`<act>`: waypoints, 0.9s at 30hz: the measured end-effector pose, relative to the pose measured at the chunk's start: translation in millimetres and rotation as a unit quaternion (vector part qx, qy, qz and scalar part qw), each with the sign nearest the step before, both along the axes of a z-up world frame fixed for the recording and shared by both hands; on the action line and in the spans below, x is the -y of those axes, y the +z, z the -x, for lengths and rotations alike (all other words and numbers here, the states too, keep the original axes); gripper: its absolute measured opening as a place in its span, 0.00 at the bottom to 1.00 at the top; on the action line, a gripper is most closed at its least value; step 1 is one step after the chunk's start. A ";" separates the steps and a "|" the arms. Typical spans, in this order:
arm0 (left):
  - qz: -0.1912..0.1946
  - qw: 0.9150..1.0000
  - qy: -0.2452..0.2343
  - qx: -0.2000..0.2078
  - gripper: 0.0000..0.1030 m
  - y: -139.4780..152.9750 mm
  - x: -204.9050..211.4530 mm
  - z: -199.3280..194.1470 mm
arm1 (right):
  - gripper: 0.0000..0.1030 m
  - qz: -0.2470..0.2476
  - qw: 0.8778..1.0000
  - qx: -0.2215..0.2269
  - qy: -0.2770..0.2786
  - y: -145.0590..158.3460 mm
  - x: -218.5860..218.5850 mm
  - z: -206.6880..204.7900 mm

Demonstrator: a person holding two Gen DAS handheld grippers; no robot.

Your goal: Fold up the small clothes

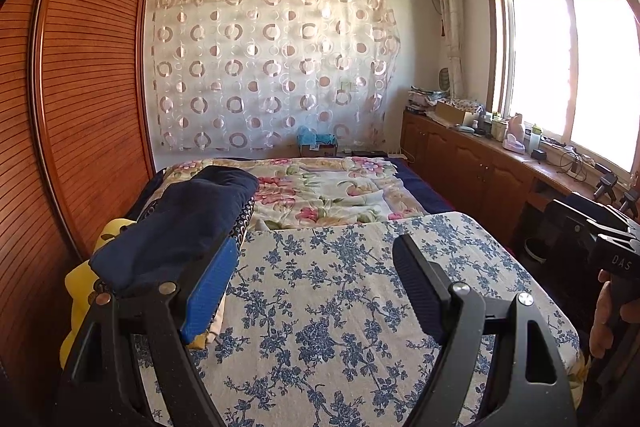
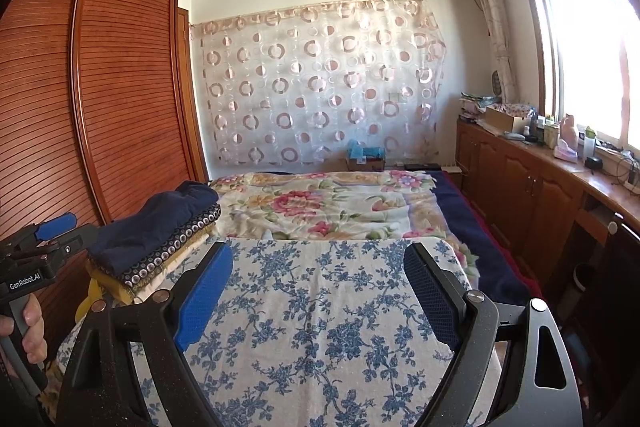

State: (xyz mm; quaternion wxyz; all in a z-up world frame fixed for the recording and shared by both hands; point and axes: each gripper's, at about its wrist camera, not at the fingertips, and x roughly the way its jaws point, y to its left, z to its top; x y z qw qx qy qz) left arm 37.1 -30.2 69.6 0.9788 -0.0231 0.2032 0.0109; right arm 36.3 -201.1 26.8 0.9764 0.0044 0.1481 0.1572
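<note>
A stack of folded clothes (image 1: 176, 223) (image 2: 160, 239) lies at the left edge of the blue-flowered cloth (image 1: 340, 307) (image 2: 320, 307), a dark navy piece on top, patterned and yellow pieces beneath. My left gripper (image 1: 312, 267) hovers open over the flowered cloth, its left finger beside the stack, nothing between the pads. My right gripper (image 2: 320, 271) also stands open over the same cloth with nothing between its fingers. The left gripper (image 2: 52, 231) shows at the left of the right wrist view, a hand on its handle; the right gripper's body shows at the right edge of the left wrist view.
A bed with a pink-flowered blanket (image 1: 328, 191) (image 2: 328, 207) stretches beyond the cloth. A brown slatted wardrobe (image 1: 80, 99) (image 2: 100, 99) stands close on the left. Wooden cabinets (image 1: 472, 163) (image 2: 532, 187) with cluttered tops run under the window on the right.
</note>
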 end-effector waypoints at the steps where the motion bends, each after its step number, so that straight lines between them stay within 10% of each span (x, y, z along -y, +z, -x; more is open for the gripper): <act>1: 0.000 1.000 0.000 -0.001 0.79 -0.5 -0.6 -0.3 | 0.86 -0.001 1.000 -0.001 0.001 0.3 0.5 -0.4; 27: 0.002 1.000 0.004 -0.006 0.79 -4.7 -2.6 -1.6 | 0.86 0.000 1.000 0.000 0.010 2.4 14.9 -10.5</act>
